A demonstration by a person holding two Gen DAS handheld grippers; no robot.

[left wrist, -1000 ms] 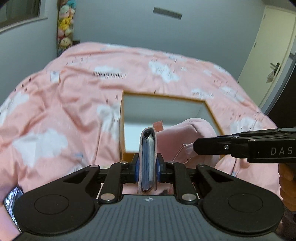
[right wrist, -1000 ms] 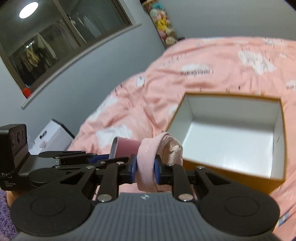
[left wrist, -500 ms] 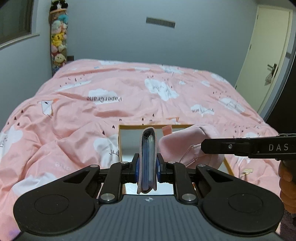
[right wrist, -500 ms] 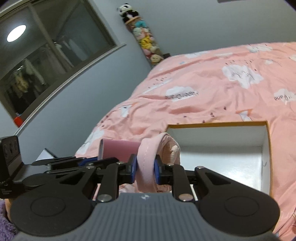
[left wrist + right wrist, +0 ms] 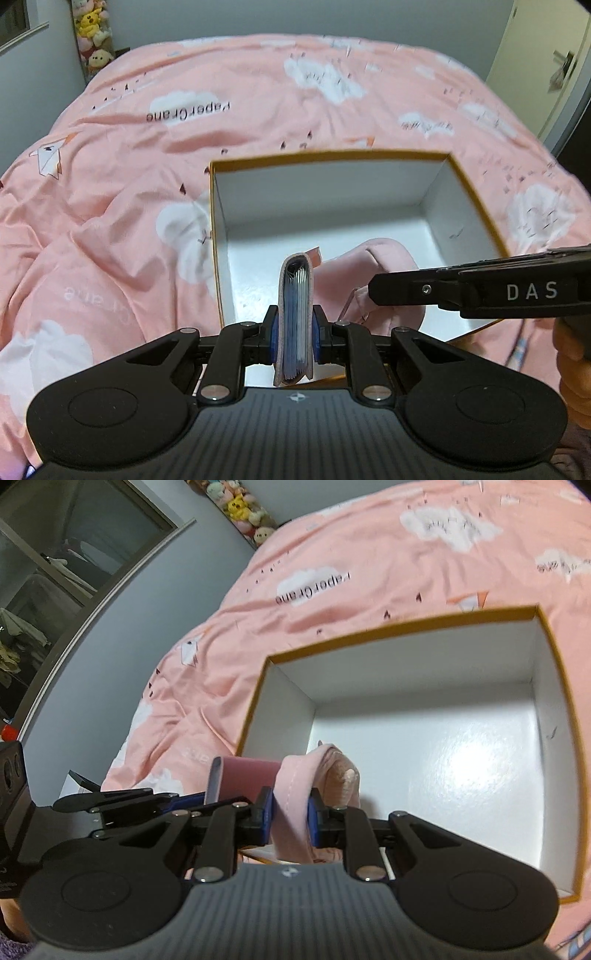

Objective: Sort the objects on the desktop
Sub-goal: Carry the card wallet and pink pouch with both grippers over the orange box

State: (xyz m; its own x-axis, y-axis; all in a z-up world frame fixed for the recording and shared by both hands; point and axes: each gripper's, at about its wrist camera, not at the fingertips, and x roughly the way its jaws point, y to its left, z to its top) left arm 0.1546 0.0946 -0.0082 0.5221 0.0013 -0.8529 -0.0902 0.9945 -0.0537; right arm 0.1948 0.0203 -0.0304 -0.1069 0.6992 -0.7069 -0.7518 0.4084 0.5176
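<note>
A home bedroom, bed under a pink cloud-print duvet (image 5: 221, 122), stuffed toys (image 5: 92, 33) hanging by the wall, cream door (image 5: 546, 70), dark window (image 5: 55, 572)

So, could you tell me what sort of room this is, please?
Most likely a bedroom: a bed with a pink cloud-print duvet fills the view, plush toys stack in the corner, and a door stands beyond.

Dim indoor light, glare on box floor (image 5: 461, 771), fisheye-warped edges
</note>
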